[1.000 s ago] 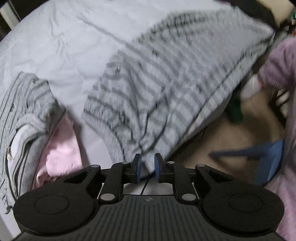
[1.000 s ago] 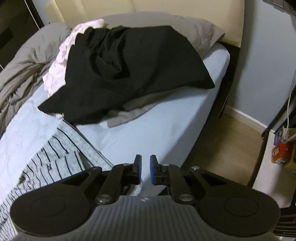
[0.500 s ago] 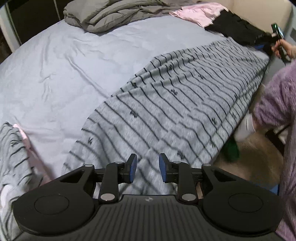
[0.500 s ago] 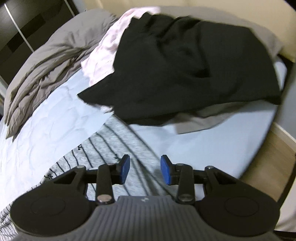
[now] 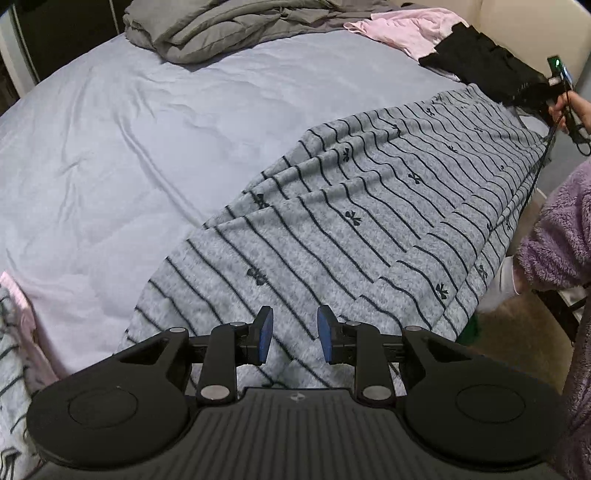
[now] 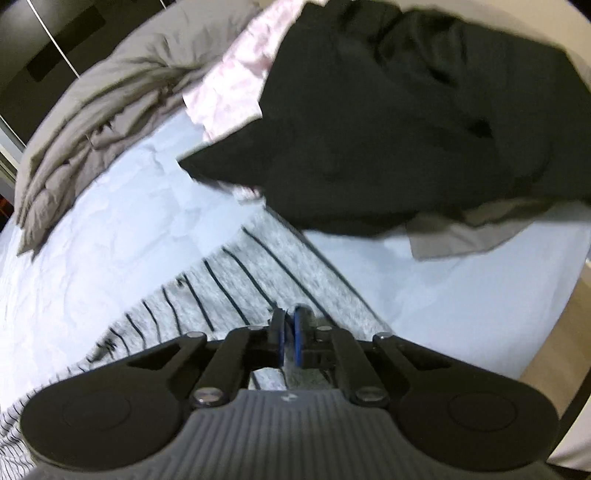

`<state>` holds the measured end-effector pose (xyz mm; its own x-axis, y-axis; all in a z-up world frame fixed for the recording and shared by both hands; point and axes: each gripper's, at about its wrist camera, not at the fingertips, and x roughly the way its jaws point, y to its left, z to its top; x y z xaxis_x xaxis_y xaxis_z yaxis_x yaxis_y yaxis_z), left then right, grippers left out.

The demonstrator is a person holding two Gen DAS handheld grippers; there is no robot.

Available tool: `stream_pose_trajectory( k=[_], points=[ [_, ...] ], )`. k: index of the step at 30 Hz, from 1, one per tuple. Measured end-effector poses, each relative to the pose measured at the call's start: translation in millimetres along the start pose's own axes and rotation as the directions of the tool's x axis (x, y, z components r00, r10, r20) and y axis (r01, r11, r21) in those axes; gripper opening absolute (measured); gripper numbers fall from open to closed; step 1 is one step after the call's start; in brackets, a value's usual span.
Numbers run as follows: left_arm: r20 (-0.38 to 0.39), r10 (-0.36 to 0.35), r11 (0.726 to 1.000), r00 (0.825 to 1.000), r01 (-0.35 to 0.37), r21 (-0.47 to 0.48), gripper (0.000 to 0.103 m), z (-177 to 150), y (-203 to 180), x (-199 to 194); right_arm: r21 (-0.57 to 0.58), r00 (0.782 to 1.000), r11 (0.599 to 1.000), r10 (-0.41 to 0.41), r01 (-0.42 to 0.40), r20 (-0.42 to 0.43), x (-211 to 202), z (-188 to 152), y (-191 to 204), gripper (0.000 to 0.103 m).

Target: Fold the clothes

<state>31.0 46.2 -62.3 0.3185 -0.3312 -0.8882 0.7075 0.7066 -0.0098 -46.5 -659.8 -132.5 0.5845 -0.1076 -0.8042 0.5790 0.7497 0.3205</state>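
Note:
A grey garment with thin black stripes and small bows (image 5: 369, 221) lies spread along the right side of the bed, its edge hanging over the side. My left gripper (image 5: 293, 334) is open just above its near end, holding nothing. In the right wrist view my right gripper (image 6: 290, 338) is shut on the far corner of the same striped garment (image 6: 229, 291). The right gripper also shows in the left wrist view (image 5: 546, 96) at the garment's far end.
A black garment (image 6: 406, 129) and a pink one (image 6: 236, 81) are piled near the headboard. A grey duvet (image 5: 221, 33) is bunched at the far side. More striped and pink clothes (image 5: 14, 332) lie at the left. The light blue sheet (image 5: 129, 147) fills the middle.
The left gripper let go of the striped garment and opened; the garment now lies flat on the bed. The right gripper opened, moved down onto the garment's far corner and shut on it.

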Motion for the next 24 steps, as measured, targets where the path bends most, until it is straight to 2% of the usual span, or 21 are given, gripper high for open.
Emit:
stream_pose_trajectory(
  k=[5,9,14,18,22,24],
  points=[
    [-0.029,-0.024,0.999,0.999,0.024,0.033,0.024,2,-8,10,-0.017,0.994,1.0,0.003,-0.001,0.111,-23,25,14,0.005],
    [-0.055,-0.025,0.999,0.998,0.028,0.047,0.024,1,-11,17,-0.044,0.986,0.999,-0.023,0.03,0.163,-17,49,31,0.005],
    [-0.073,-0.026,0.999,0.997,0.028,0.031,0.024,-1,-9,21,-0.064,0.983,0.996,-0.055,0.067,0.172,14,71,52,0.005],
    [-0.081,-0.034,0.999,0.996,0.036,0.027,0.024,-1,-8,25,-0.076,0.985,0.992,-0.088,0.101,0.151,37,73,57,0.005],
    [-0.069,-0.066,0.997,0.995,0.069,0.042,0.024,0,-13,24,-0.062,0.988,0.992,-0.1,0.108,0.118,44,72,51,0.014],
    [-0.055,-0.084,0.995,0.995,0.087,0.053,0.024,1,-17,23,-0.052,0.987,0.992,-0.106,0.113,0.124,37,69,45,0.026]
  ],
)
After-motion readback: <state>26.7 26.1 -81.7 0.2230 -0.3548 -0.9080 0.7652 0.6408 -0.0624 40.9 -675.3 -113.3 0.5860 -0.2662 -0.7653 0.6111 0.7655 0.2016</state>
